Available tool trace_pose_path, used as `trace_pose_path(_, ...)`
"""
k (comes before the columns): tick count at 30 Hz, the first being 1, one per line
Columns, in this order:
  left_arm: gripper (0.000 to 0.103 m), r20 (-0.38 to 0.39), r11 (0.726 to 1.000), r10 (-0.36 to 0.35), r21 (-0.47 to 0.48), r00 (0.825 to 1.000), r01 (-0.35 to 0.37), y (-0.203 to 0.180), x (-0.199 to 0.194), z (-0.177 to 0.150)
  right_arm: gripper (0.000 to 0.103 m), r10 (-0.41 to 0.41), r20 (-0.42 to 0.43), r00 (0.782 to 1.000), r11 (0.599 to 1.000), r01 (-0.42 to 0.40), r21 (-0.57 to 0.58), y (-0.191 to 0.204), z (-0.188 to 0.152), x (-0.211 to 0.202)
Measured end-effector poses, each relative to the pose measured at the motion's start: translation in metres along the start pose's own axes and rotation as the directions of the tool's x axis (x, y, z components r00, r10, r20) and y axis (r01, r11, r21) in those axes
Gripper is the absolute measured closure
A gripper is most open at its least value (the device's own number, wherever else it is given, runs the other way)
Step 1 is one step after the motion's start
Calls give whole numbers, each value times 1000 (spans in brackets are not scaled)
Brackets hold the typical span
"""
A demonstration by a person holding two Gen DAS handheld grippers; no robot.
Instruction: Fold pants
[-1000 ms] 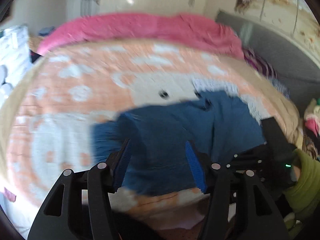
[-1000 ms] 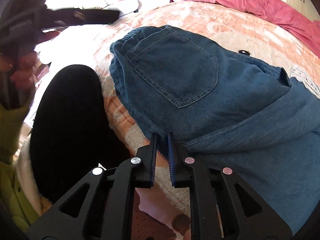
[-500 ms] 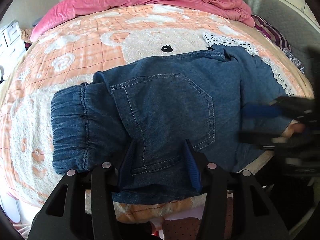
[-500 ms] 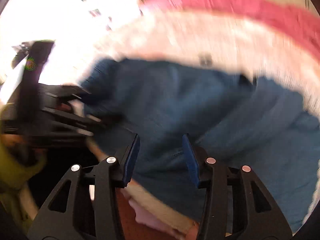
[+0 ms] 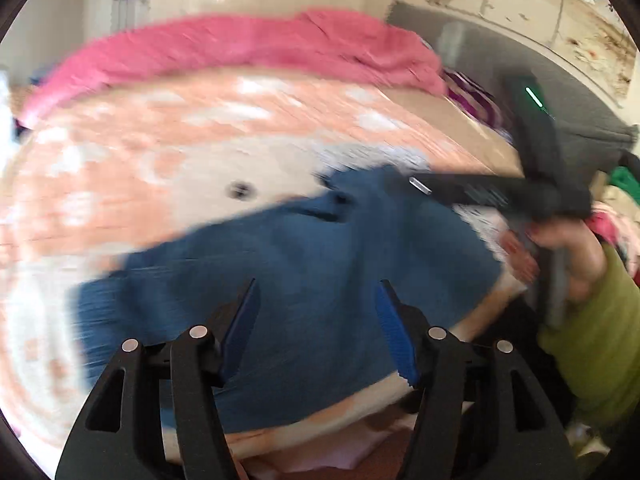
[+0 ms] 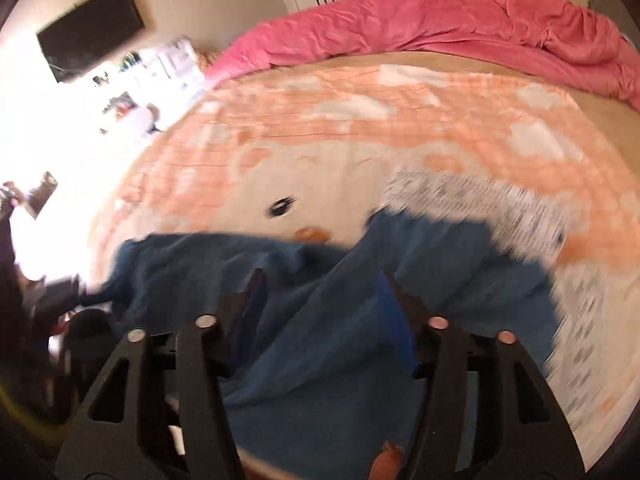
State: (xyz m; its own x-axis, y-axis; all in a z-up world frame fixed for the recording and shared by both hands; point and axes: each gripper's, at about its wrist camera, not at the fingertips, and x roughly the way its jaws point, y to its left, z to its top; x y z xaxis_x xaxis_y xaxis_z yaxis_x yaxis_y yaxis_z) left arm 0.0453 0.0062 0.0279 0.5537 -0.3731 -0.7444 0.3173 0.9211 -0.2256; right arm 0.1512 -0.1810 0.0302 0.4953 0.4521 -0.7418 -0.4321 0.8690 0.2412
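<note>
Peach-and-white plush blanket (image 6: 400, 128) gives a flat surface; the bundled blue denim pants (image 5: 304, 280) sit at its near edge, within reach. Left gripper (image 5: 316, 320) and right gripper (image 6: 320, 312) hover just above, both spread wide and empty, probably lining up another fold.

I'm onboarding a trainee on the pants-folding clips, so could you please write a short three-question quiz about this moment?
1. True or false: the left tool is clamped on the jeans.
2. The jeans lie on: A) a bare floor, B) an orange-and-white blanket, C) a wooden chair.
3. What colour is the bedding bunched along the bed's far edge?

Key
1. False; both the left and right tool are open with nothing between the fingers.
2. B.
3. Pink.
</note>
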Motion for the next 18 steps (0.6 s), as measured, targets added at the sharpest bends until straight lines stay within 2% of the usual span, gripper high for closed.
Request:
trace_pose_path(1, 45, -32, 998, -62, -5, 998, 62, -8, 17, 7, 52, -24, -5, 1000, 1000, 24, -9, 0, 7, 4)
trace_pose_path(3, 50, -90, 995, -94, 9, 991, 96, -20, 45, 14, 52, -68, -22, 997, 997, 67, -44, -7, 24, 17)
trace_pose_path(5, 54, -126, 997, -72, 31, 989, 77, -30, 69, 16, 52, -87, -33, 996, 995, 85, -47, -16, 37, 29)
trace_pose_path(7, 57, -158, 997, -81, -15, 984, 80, -27, 91, 17, 52, -125, -52, 991, 990, 121, -66, -23, 50, 46)
trace_pose_path(10, 63, -159, 994, -100, -59, 982, 92, -21, 106, 11, 52, -150, -92, 984, 987, 144, -76, -31, 64, 78)
trace_pose_path(12, 77, -123, 993, -114, -42, 986, 110, -22, 108, 6, 52, -154, -117, 981, 987, 149, -54, -35, 67, 92)
trace_pose_path(14, 86, -119, 989, -146, -34, 982, 143, -25, 112, 4, 52, -158, -142, 977, 987, 154, -36, -38, 71, 112)
trace_pose_path(16, 89, -119, 985, -174, -39, 978, 171, -27, 115, 3, 52, -151, -155, 976, 989, 148, -27, -37, 73, 124)
trace_pose_path(18, 90, -114, 979, -206, -31, 972, 204, -29, 117, 2, 52, -209, -181, 961, 978, 206, -38, -37, 72, 139)
